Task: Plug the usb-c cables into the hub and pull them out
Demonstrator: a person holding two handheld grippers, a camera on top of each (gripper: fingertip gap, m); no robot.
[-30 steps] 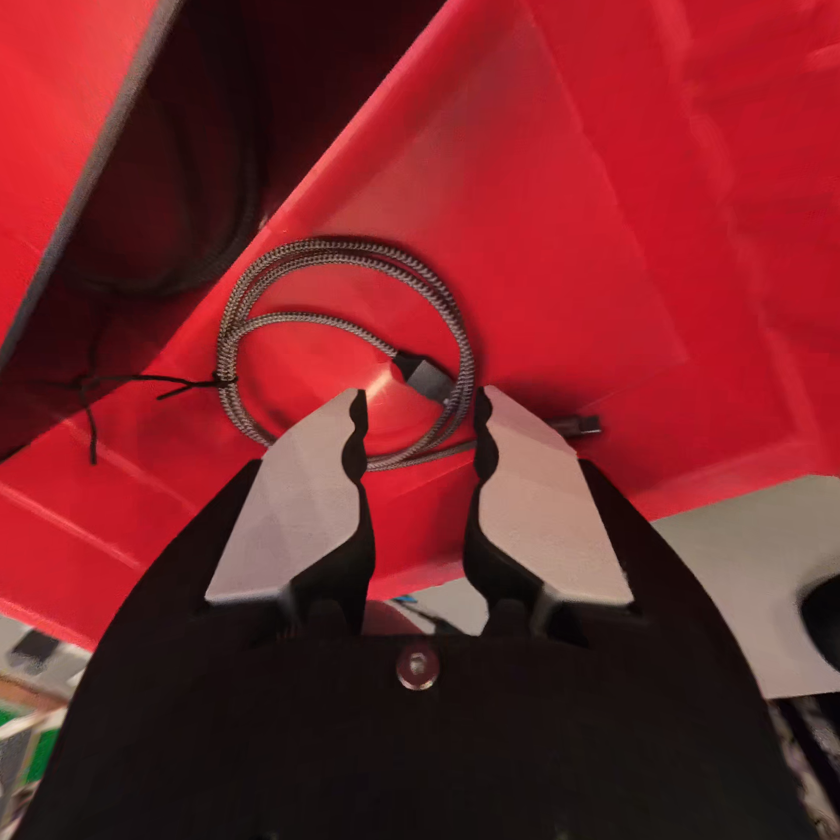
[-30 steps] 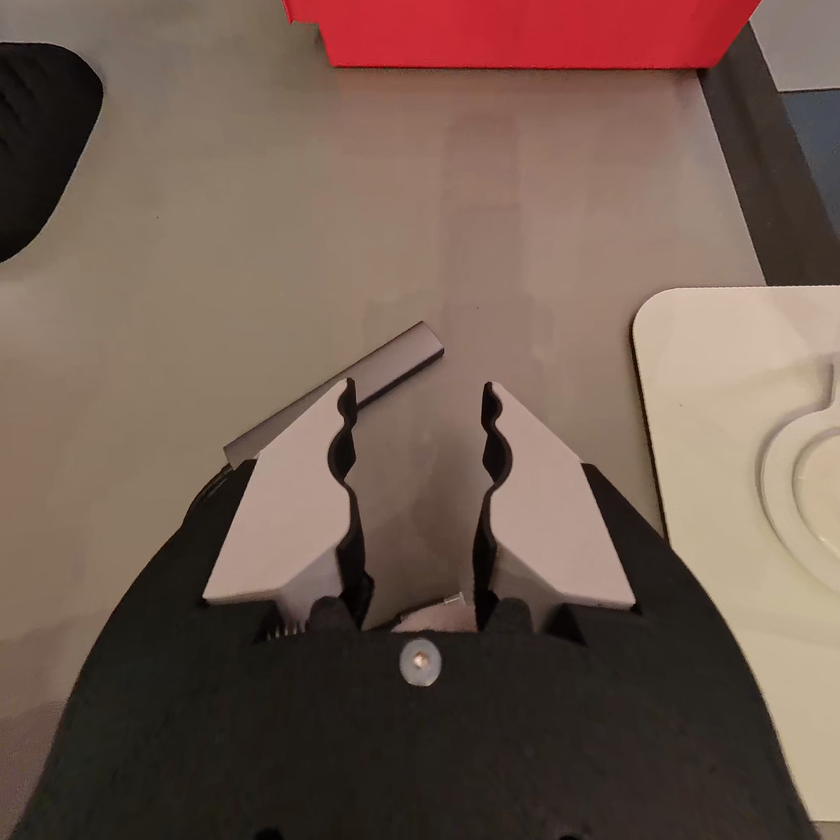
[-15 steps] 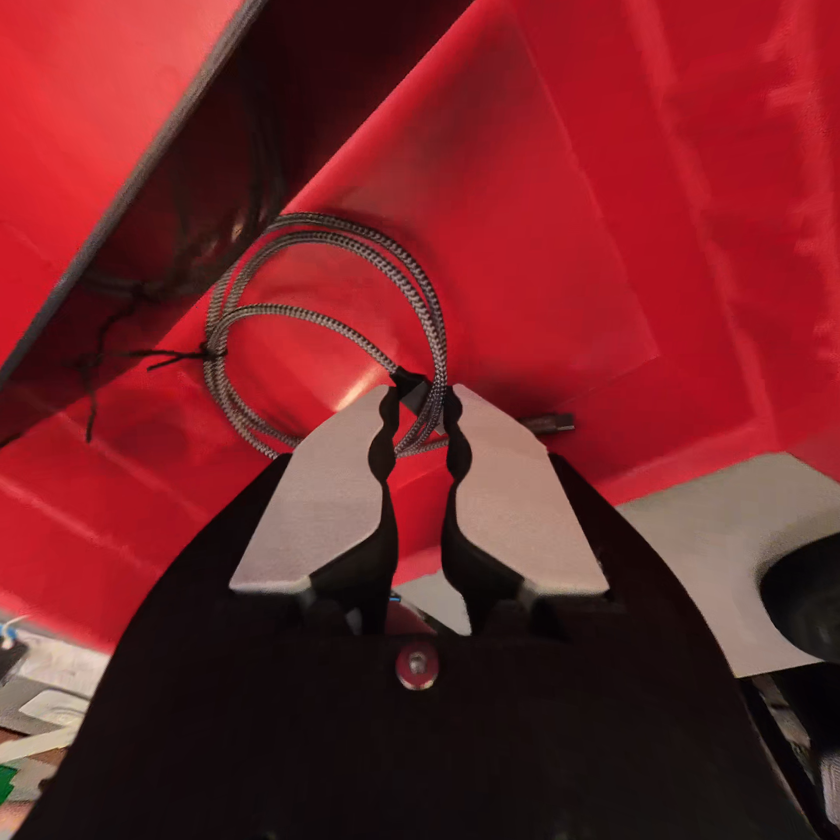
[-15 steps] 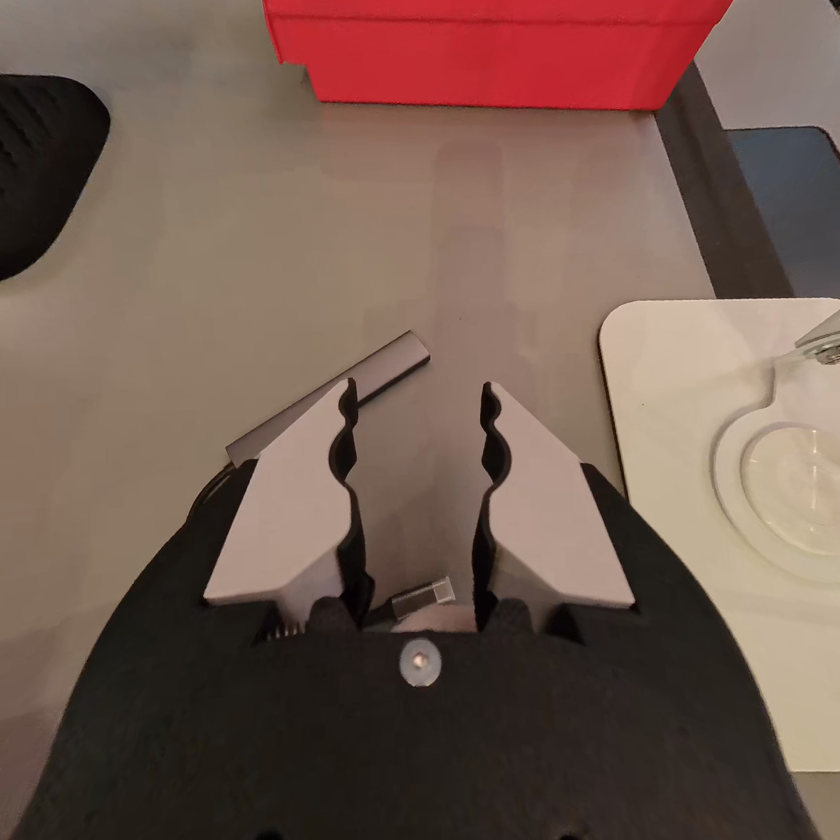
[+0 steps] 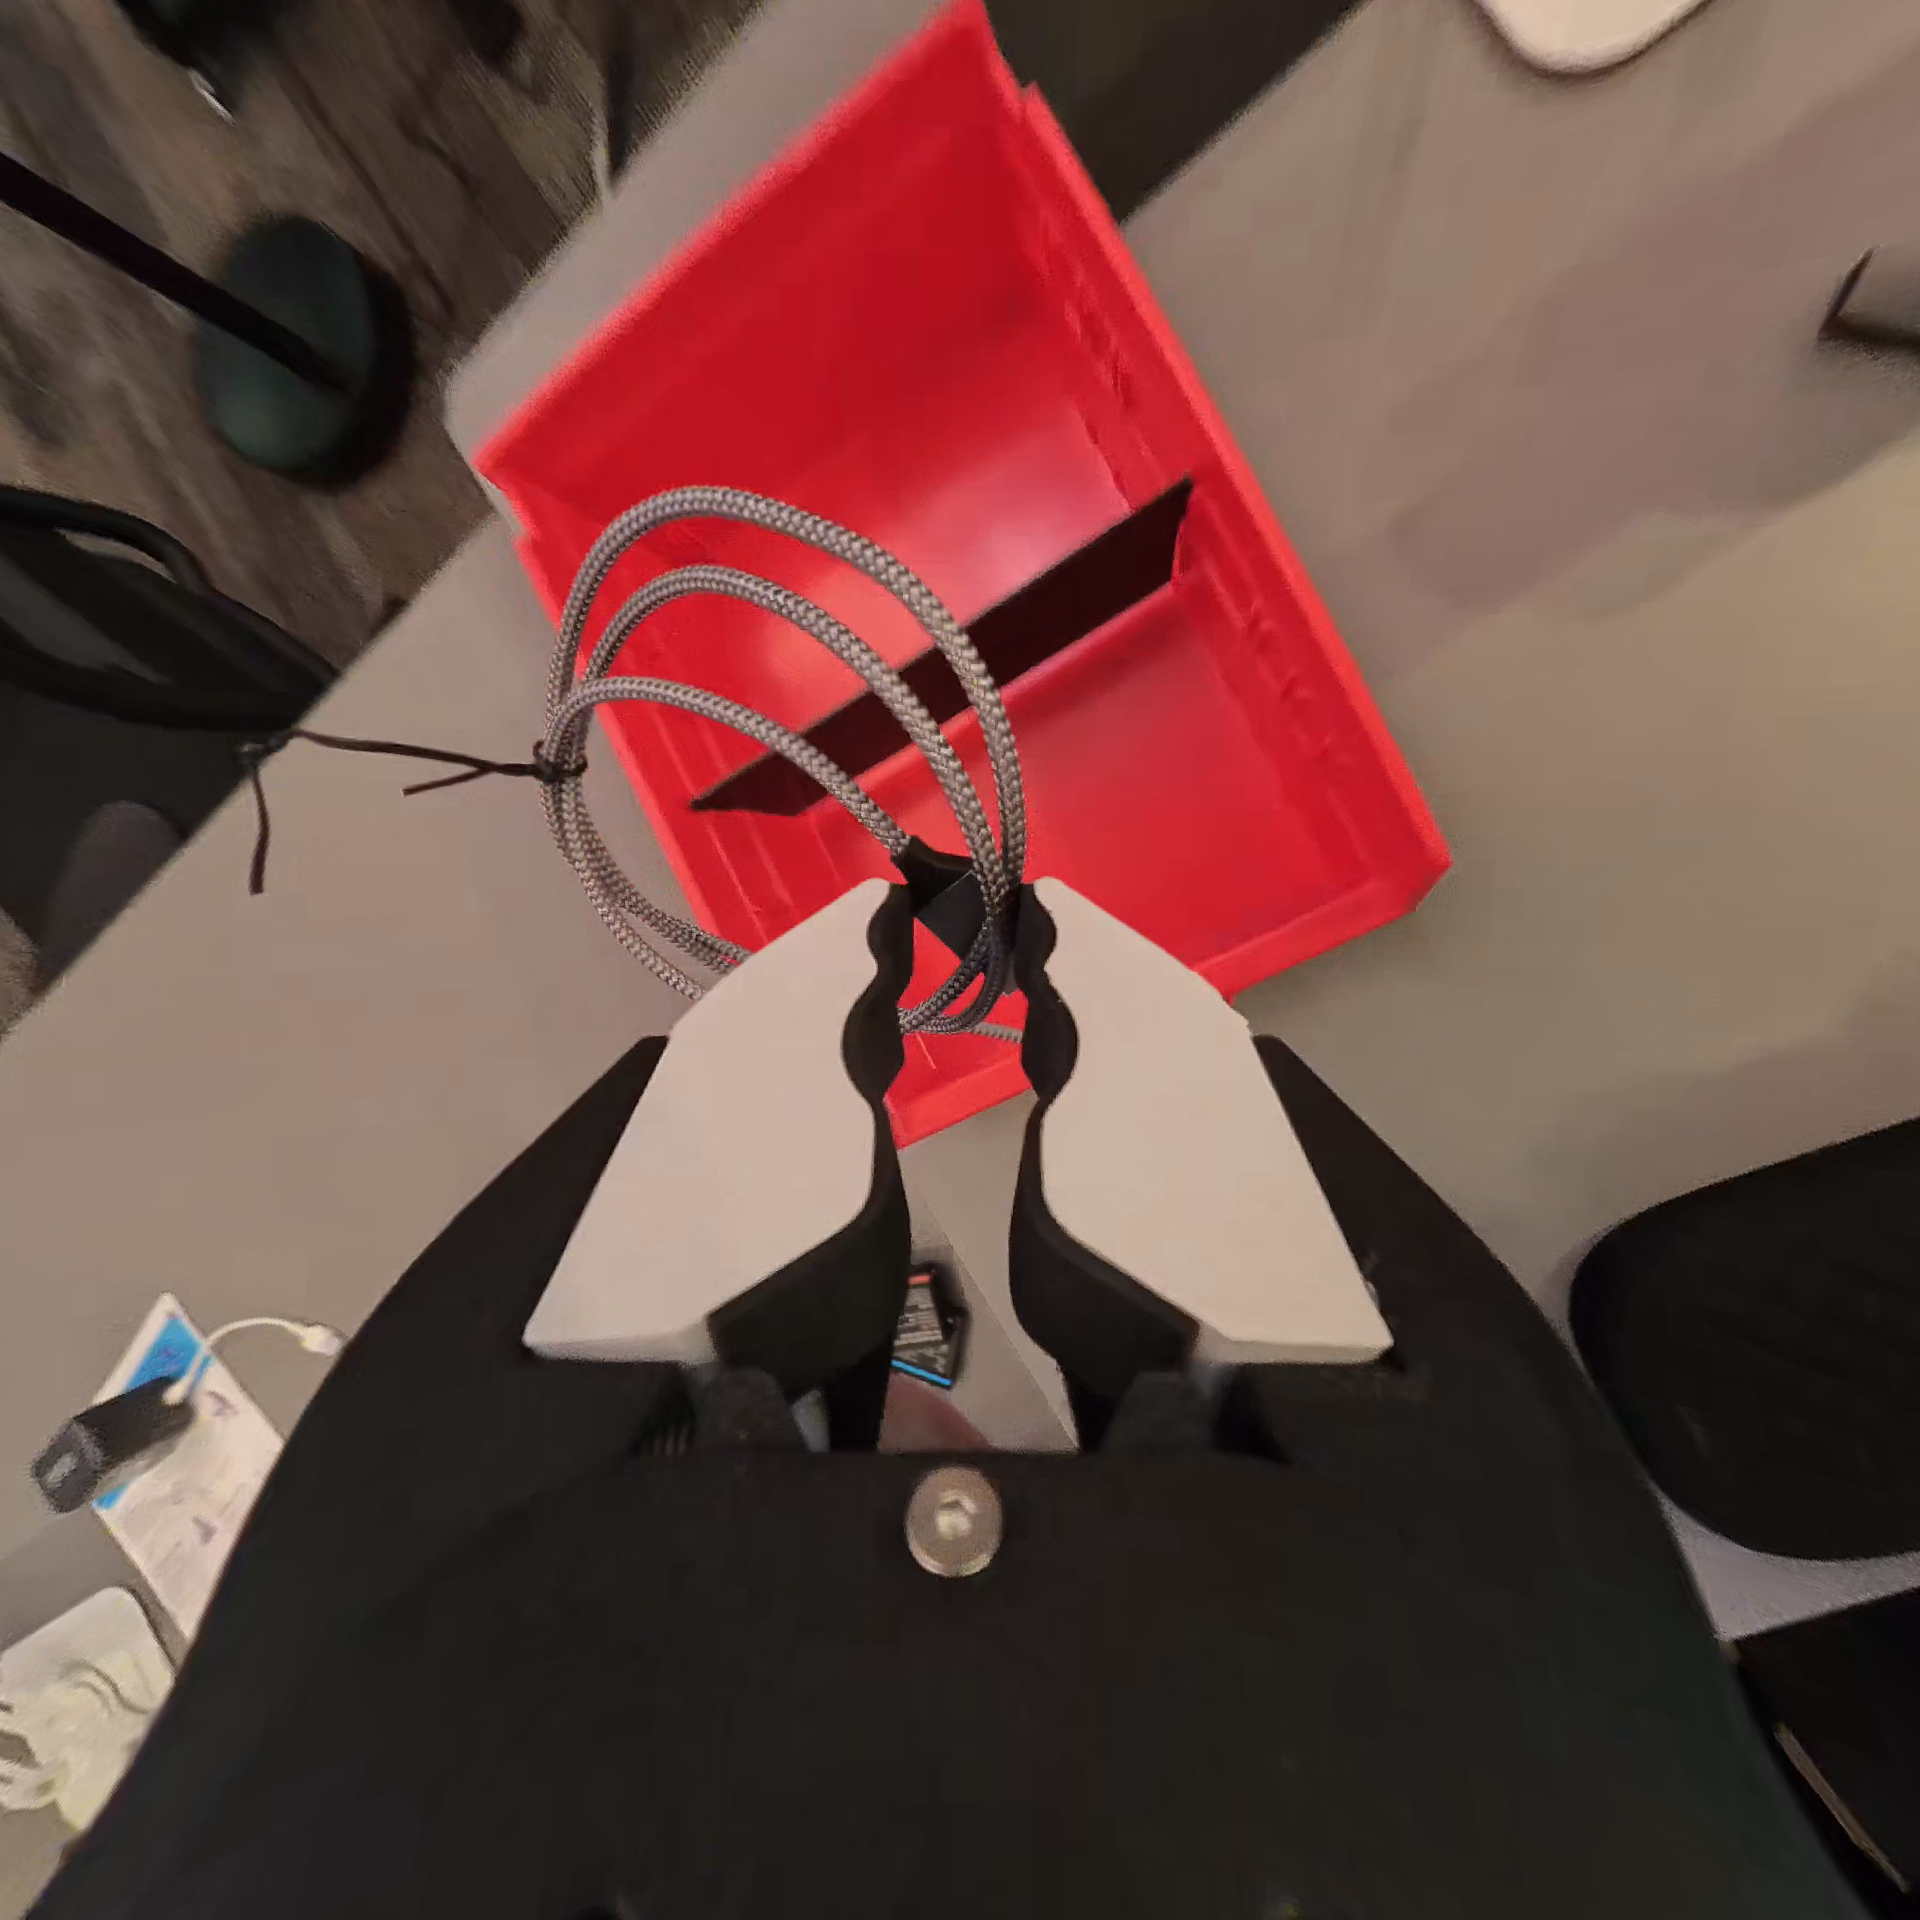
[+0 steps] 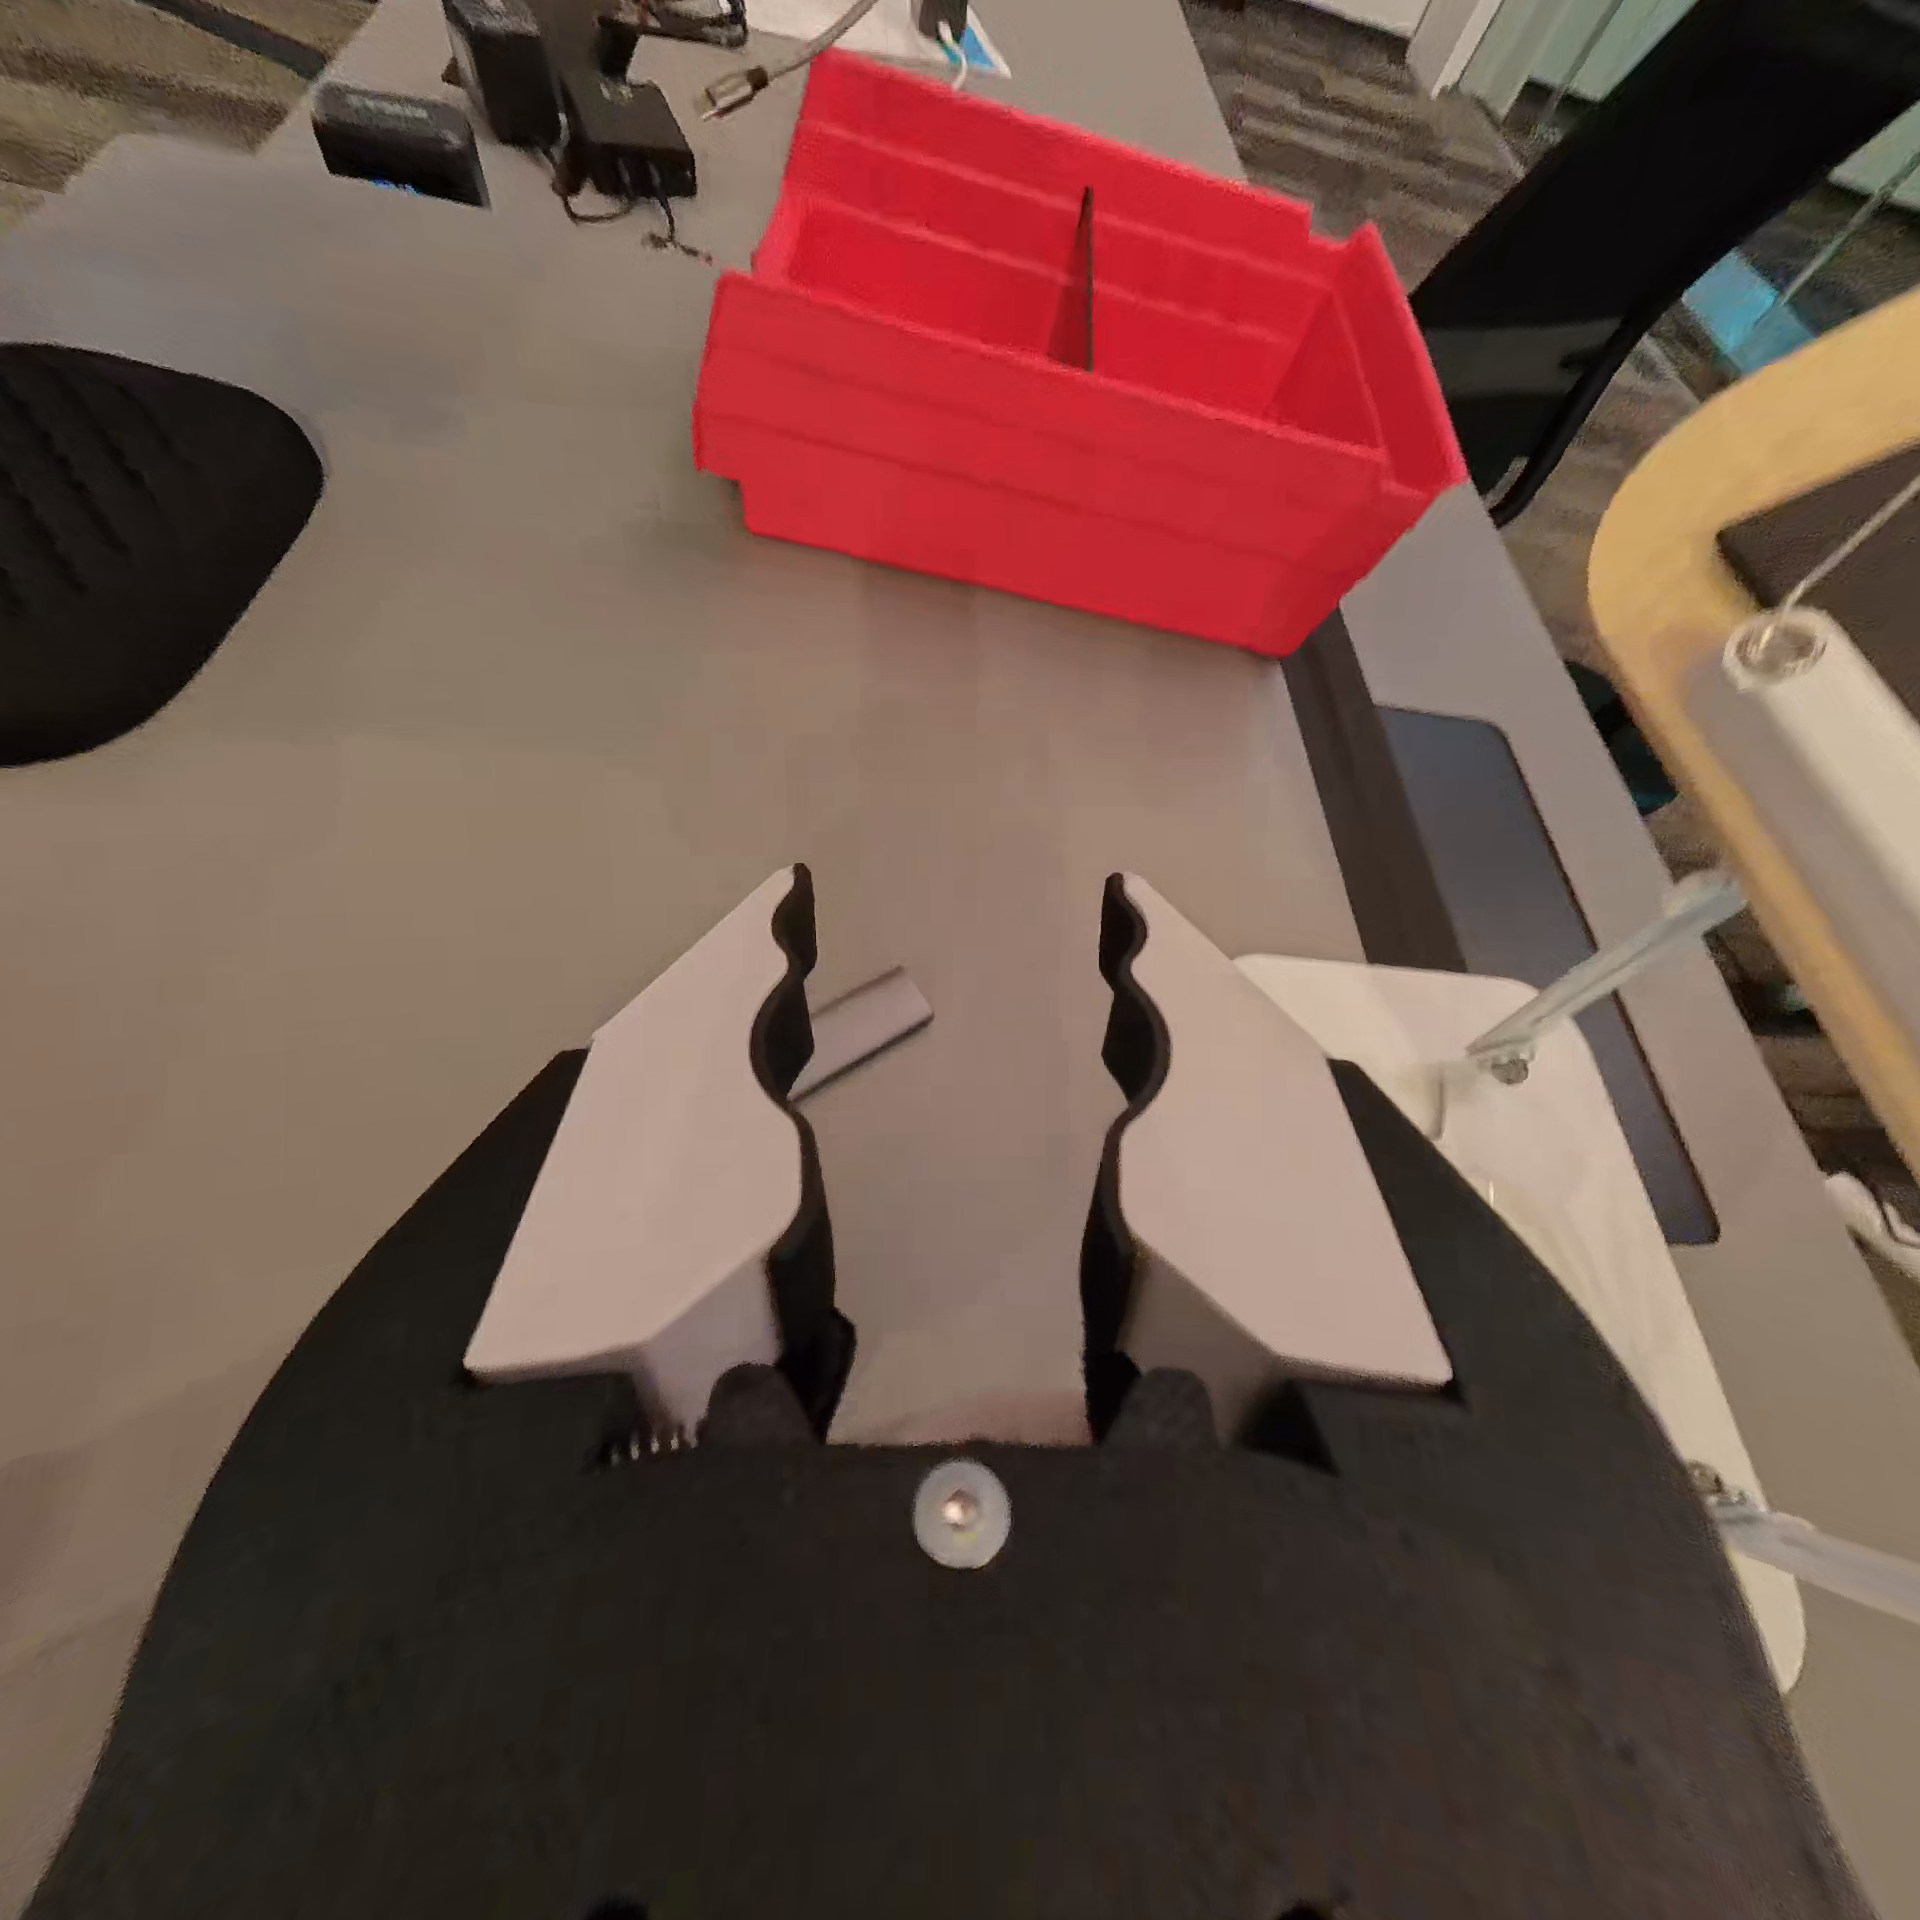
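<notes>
In the left wrist view my left gripper (image 5: 958, 904) is shut on a coiled grey braided usb-c cable (image 5: 769, 623) with a black plug, and holds it in the air above the red bin (image 5: 1195, 790). A black tie (image 5: 447, 769) binds the coil. In the right wrist view my right gripper (image 6: 956, 883) is open and empty, above the grey table. The grey hub (image 6: 868, 1023) lies on the table just inside its left finger, partly hidden by it.
The red bin (image 6: 1018, 488) with a black divider (image 6: 1075, 286) stands at the back of the grey table (image 6: 520, 727). A white stand base (image 6: 1538, 1143) with a wooden arm (image 6: 1704, 665) is at the right. Black chair parts (image 6: 114, 540) at the left. Black boxes and cables (image 6: 623, 135) lie behind the bin. My left tips are about 35 cm from the grey hub (image 6: 868, 1023), my right tips only 11 cm.
My left gripper closed on the cable coil inside the bin and lifted it out, well above the bin. My right gripper rose and tilted up, still open; the hub now looks farther off.
</notes>
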